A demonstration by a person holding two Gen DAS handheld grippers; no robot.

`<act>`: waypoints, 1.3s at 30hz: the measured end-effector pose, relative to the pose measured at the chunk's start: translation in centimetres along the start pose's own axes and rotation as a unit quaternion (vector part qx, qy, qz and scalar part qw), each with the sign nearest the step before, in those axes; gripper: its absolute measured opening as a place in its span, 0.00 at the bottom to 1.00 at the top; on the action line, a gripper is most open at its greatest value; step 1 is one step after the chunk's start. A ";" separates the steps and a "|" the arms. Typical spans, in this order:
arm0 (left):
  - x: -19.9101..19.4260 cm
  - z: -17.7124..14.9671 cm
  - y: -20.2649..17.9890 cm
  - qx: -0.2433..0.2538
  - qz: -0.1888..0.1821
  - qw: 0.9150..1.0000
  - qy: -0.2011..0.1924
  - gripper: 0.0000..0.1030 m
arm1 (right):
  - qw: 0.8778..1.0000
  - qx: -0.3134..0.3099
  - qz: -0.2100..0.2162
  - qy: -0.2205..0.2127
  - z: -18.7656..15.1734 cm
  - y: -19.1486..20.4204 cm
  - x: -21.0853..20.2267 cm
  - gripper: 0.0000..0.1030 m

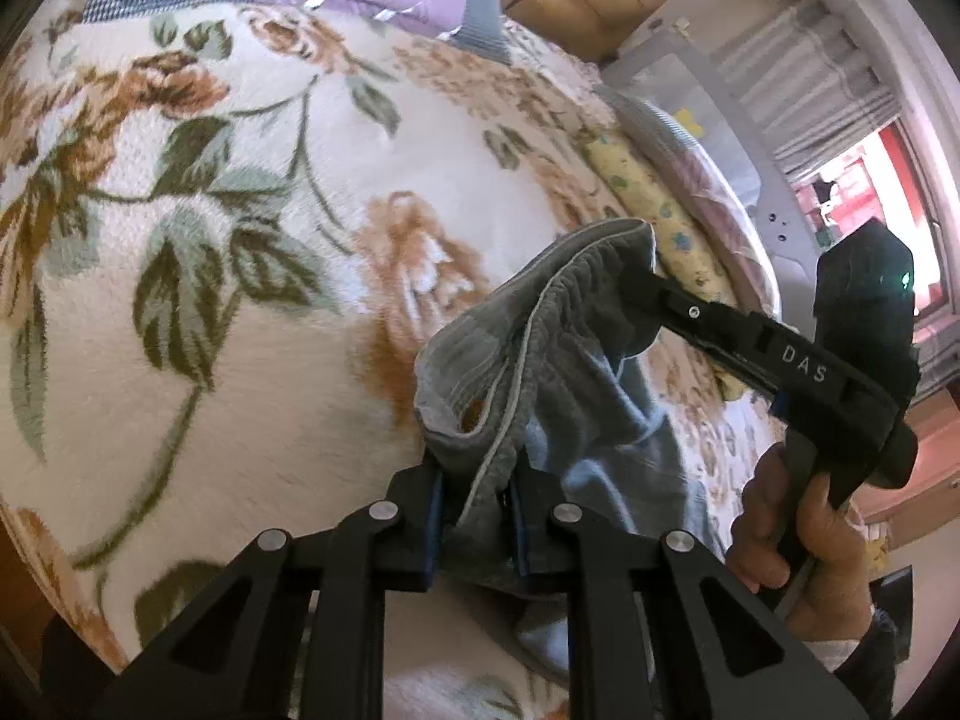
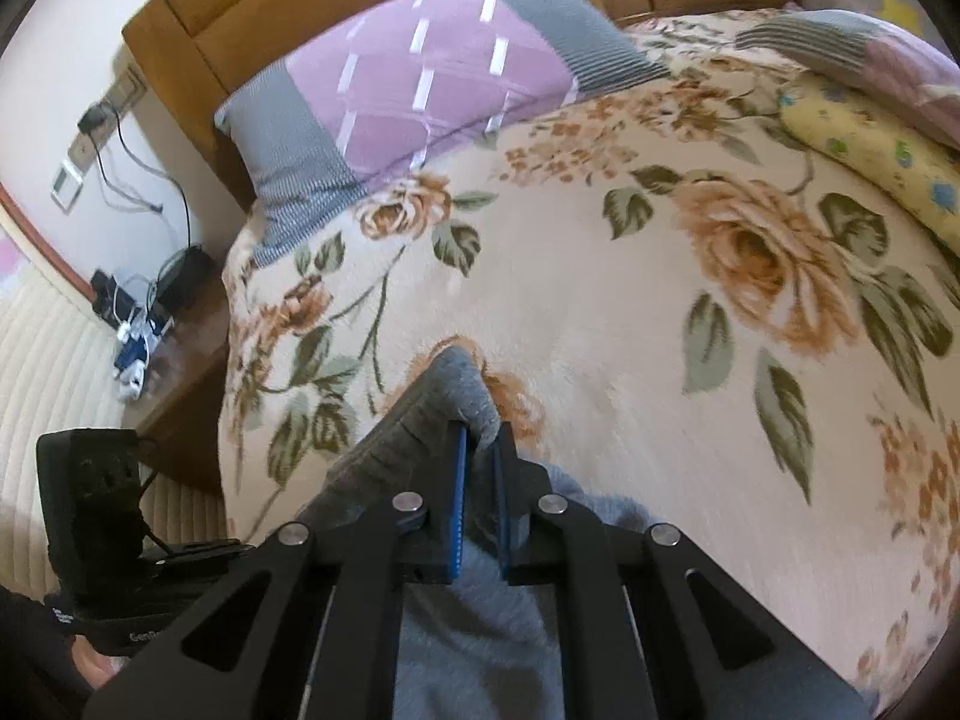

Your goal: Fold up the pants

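Note:
Grey-blue pants (image 1: 558,360) with an elastic waistband hang in the air over a floral bedspread (image 1: 240,240). My left gripper (image 1: 480,480) is shut on one end of the waistband. My right gripper (image 1: 645,285) reaches in from the right, hand-held, and is shut on the other end of the waistband. In the right wrist view my right gripper (image 2: 480,444) pinches a grey fold of the pants (image 2: 462,384), with the rest of the cloth hanging below the fingers. The pant legs are mostly hidden.
A purple and grey pillow (image 2: 420,78) lies at the wooden headboard (image 2: 252,6). A yellow patterned cloth (image 2: 870,144) and a quilt (image 1: 690,162) lie along the far side of the bed. A nightstand with chargers and cables (image 2: 150,312) stands beside the bed.

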State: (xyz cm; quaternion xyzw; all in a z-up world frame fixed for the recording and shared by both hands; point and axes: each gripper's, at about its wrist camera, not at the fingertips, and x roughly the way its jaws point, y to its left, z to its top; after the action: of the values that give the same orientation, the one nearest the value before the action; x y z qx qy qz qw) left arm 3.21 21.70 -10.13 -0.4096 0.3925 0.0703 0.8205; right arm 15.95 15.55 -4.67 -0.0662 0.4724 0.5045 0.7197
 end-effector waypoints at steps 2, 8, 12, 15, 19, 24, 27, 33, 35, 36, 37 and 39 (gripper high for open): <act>-0.6 -0.2 -0.9 0.011 -0.006 1.000 -0.003 0.15 | 1.000 0.015 -0.001 -0.016 -0.6 -0.1 -1.2 0.09; -1.6 -1.3 -4.0 0.043 -0.026 0.999 -0.004 0.15 | 0.995 0.064 -0.004 -0.070 -2.9 -0.9 -5.8 0.09; -2.1 -2.6 -6.3 0.069 -0.044 0.997 0.004 0.15 | 0.989 0.103 -0.005 -0.103 -5.4 -1.9 -8.9 0.09; -2.3 -3.8 -8.2 0.091 -0.055 0.994 0.012 0.15 | 0.983 0.131 -0.011 -0.126 -7.5 -2.8 -11.2 0.09; -2.2 -5.4 -10.9 0.118 -0.072 0.990 0.028 0.15 | 0.973 0.168 -0.017 -0.154 -10.2 -4.1 -14.2 0.09; -2.1 -7.8 -14.1 0.156 -0.089 0.982 0.049 0.15 | 0.959 0.207 -0.018 -0.194 -13.2 -5.3 -17.2 0.09; -1.9 -9.2 -16.0 0.176 -0.101 0.977 0.061 0.15 | 0.948 0.228 -0.010 -0.223 -15.2 -6.0 -19.0 0.08; -1.8 -11.9 -19.4 0.211 -0.120 0.966 0.087 0.15 | 0.930 0.259 -0.018 -0.262 -18.8 -7.5 -22.6 0.09; -1.7 -12.9 -20.5 0.222 -0.125 0.962 0.096 0.15 | 0.925 0.265 -0.023 -0.271 -19.8 -7.8 -23.7 0.08; -1.6 -13.4 -21.2 0.227 -0.128 0.960 0.099 0.15 | 0.923 0.268 -0.024 -0.276 -20.4 -8.1 -24.3 0.09; -1.6 -14.0 -21.8 0.233 -0.130 0.958 0.104 0.15 | 0.919 0.273 -0.026 -0.283 -21.1 -8.4 -25.0 0.09; -1.5 -14.9 -22.9 0.243 -0.134 0.954 0.111 0.15 | 0.914 0.279 -0.028 -0.292 -22.2 -8.8 -25.9 0.09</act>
State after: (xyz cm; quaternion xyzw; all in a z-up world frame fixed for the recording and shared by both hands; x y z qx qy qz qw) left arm 3.48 -3.81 -0.26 -0.2521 0.4276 -0.1837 0.8485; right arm 8.16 -18.63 -0.78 0.2750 0.3606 0.3288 0.8284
